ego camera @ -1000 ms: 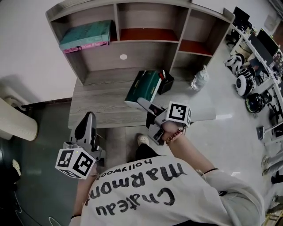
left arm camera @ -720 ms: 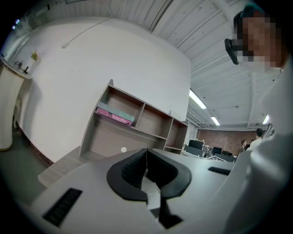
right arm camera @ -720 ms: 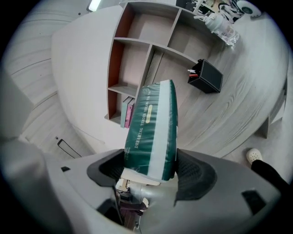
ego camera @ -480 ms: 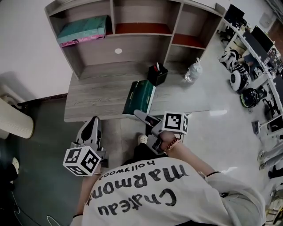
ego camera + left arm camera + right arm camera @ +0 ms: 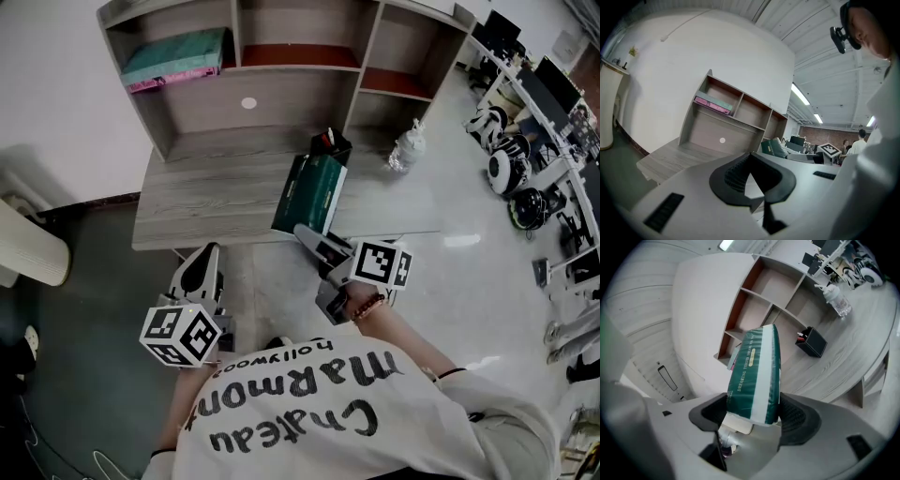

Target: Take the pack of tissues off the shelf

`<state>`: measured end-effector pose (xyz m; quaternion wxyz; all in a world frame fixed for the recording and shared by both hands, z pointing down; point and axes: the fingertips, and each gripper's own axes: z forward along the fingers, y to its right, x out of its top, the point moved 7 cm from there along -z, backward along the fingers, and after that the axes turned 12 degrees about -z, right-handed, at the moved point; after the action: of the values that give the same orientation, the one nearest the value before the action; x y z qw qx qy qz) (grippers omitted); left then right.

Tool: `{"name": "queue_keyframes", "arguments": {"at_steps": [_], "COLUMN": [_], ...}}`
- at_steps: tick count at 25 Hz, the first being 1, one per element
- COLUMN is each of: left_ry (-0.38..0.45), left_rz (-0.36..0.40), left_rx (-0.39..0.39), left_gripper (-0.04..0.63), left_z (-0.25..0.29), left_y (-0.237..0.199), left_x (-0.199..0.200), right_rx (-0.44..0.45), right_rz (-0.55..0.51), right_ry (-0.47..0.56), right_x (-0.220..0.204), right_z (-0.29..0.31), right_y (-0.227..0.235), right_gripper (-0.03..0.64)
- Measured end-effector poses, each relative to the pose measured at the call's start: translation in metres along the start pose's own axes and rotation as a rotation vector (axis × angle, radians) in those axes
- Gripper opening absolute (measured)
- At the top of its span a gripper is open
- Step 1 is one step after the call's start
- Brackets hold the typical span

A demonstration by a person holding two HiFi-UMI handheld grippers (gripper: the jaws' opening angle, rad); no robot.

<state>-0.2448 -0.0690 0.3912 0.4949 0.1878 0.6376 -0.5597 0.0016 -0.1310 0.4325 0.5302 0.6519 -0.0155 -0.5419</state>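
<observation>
The green pack of tissues (image 5: 312, 192) hangs tilted over the front part of the grey desk (image 5: 206, 202), off the shelf unit (image 5: 281, 98). My right gripper (image 5: 309, 234) is shut on its near end. In the right gripper view the pack (image 5: 757, 366) stands up between the two black pads, pressed from both sides by the right gripper (image 5: 756, 412). My left gripper (image 5: 208, 255) hovers below the desk's front edge, shut, with nothing in it. In its own view the left gripper (image 5: 750, 157) points at the shelf.
A teal and pink pack (image 5: 178, 58) lies in the upper left compartment. A black pen holder (image 5: 330, 142) and a clear bottle (image 5: 405, 150) stand on the desk behind the tissues. Benches with gear (image 5: 525, 141) fill the right. A white rounded object (image 5: 28, 248) stands left.
The right gripper has drawn back toward the person with the green pack, away from the shelf. The left gripper stays low and shut.
</observation>
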Motion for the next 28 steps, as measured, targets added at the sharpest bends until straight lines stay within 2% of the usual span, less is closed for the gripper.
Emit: {"name": "queue_keyframes", "arguments": {"at_steps": [5,11,21,28], "left_ry": [-0.001,-0.002,0.001,-0.008], "left_rz": [0.004,0.012,0.006,-0.014], "left_rx": [0.000,0.003,0.012,0.020], "left_gripper": [0.018,0.018,0.018,0.018], "left_z": [-0.002,-0.003,-0.023,-0.042], "left_y": [0.013,0.054,0.118,0.149], "left_x": [-0.007,-0.027,-0.067,-0.108], "right_rx": [-0.017,-0.020,-0.048,-0.040], "right_rz": [-0.094,-0.123,-0.203,-0.183], "right_ry": [0.061,0.097,0.084,0.053], "right_x": [0.011,0.025,0.029,0.008], "right_z": [-0.020,-0.070,-0.151,-0.193], "right_y": [-0.004,0.006,0.012,0.027], "right_gripper": [0.339,0.339,0.339,0.330]}}
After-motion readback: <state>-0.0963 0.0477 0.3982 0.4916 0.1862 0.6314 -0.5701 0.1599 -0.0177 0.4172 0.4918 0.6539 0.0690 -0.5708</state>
